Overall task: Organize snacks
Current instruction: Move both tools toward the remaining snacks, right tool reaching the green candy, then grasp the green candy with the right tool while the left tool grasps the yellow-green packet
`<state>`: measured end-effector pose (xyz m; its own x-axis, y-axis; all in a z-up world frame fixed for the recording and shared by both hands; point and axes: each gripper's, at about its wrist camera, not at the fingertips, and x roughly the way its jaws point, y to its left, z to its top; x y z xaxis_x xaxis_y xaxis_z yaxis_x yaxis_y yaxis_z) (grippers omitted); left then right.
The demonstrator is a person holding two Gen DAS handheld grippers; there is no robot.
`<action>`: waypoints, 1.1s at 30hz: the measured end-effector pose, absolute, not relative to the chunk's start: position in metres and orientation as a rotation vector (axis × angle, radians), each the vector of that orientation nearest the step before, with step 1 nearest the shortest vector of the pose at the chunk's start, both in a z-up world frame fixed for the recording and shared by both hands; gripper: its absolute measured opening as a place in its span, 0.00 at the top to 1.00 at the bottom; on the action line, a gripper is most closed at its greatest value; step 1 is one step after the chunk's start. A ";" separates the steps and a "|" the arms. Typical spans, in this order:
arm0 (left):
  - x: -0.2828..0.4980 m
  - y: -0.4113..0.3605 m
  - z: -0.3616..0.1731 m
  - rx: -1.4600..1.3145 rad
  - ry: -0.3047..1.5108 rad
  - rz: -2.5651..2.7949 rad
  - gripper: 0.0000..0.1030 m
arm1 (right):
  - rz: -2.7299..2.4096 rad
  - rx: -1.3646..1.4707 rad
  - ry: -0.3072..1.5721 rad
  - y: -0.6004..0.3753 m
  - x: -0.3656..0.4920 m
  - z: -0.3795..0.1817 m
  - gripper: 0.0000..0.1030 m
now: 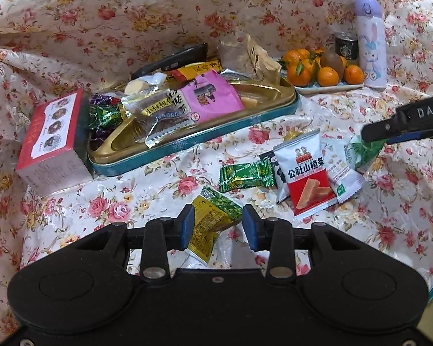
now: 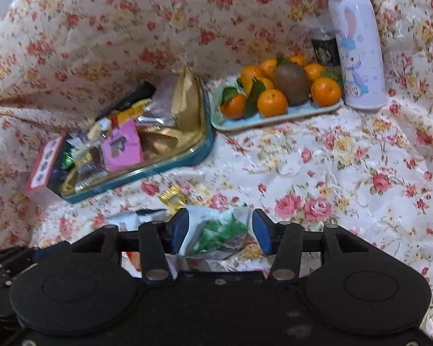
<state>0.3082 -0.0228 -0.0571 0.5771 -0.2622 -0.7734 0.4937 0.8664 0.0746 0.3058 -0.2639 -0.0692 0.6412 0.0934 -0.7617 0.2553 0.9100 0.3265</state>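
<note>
While the teal tin (image 1: 193, 147) held many snacks, the left gripper (image 1: 218, 226) straddled a yellow-green packet (image 1: 213, 216) in front of it, jaws narrow. The right gripper (image 2: 220, 230) bracketed a green-white packet (image 2: 219, 230); grip unclear.

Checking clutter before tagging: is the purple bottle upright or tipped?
Upright. The purple bottle stands on its base beside the fruit plate, cap on top.
</note>
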 end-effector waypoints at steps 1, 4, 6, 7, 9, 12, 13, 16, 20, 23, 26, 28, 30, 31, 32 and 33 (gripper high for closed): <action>0.310 -0.022 -0.058 0.293 0.853 -0.452 0.54 | -0.109 0.431 0.888 -0.266 0.304 -0.072 0.50; 0.316 -0.020 -0.062 0.292 0.866 -0.441 0.54 | -0.172 0.419 0.923 -0.275 0.299 -0.080 0.50; 0.319 -0.019 -0.064 0.295 0.867 -0.441 0.54 | -0.212 0.407 0.935 -0.280 0.294 -0.085 0.50; 0.320 -0.019 -0.064 0.297 0.866 -0.445 0.54 | -0.225 0.405 0.939 -0.283 0.292 -0.086 0.50; 0.319 -0.019 -0.064 0.304 0.861 -0.462 0.54 | -0.232 0.420 0.925 -0.288 0.286 -0.085 0.50; 0.318 -0.019 -0.065 0.333 0.857 -0.494 0.54 | -0.220 0.430 0.883 -0.289 0.282 -0.076 0.50; 0.317 -0.019 -0.065 0.348 0.855 -0.502 0.54 | -0.214 0.431 0.863 -0.289 0.282 -0.072 0.50; 0.317 -0.016 -0.065 0.358 0.857 -0.513 0.54 | -0.184 0.455 0.822 -0.287 0.283 -0.062 0.47; 0.319 -0.015 -0.067 0.360 0.863 -0.504 0.54 | -0.151 0.469 0.835 -0.278 0.294 -0.062 0.42; 0.321 -0.019 -0.069 0.378 0.859 -0.500 0.50 | -0.142 0.471 0.865 -0.273 0.302 -0.071 0.42; 0.323 -0.023 -0.072 0.390 0.856 -0.492 0.48 | -0.135 0.475 0.890 -0.268 0.308 -0.078 0.42; 0.326 -0.024 -0.073 0.390 0.851 -0.485 0.48 | -0.136 0.456 0.902 -0.264 0.312 -0.083 0.42; 0.330 -0.025 -0.074 0.381 0.852 -0.483 0.48 | -0.138 0.437 0.911 -0.259 0.315 -0.086 0.42; 0.331 -0.025 -0.075 0.377 0.853 -0.482 0.48 | -0.139 0.429 0.913 -0.258 0.316 -0.089 0.42; 0.333 -0.025 -0.075 0.372 0.856 -0.483 0.48 | -0.141 0.421 0.914 -0.257 0.317 -0.089 0.42; 0.334 -0.025 -0.075 0.365 0.858 -0.485 0.48 | -0.143 0.412 0.911 -0.256 0.317 -0.090 0.42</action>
<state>0.3344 -0.0245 -0.0753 0.5575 -0.2578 -0.7892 0.5432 0.8321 0.1119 0.3172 -0.2559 -0.0904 0.6097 0.0525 -0.7909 0.2919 0.9128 0.2856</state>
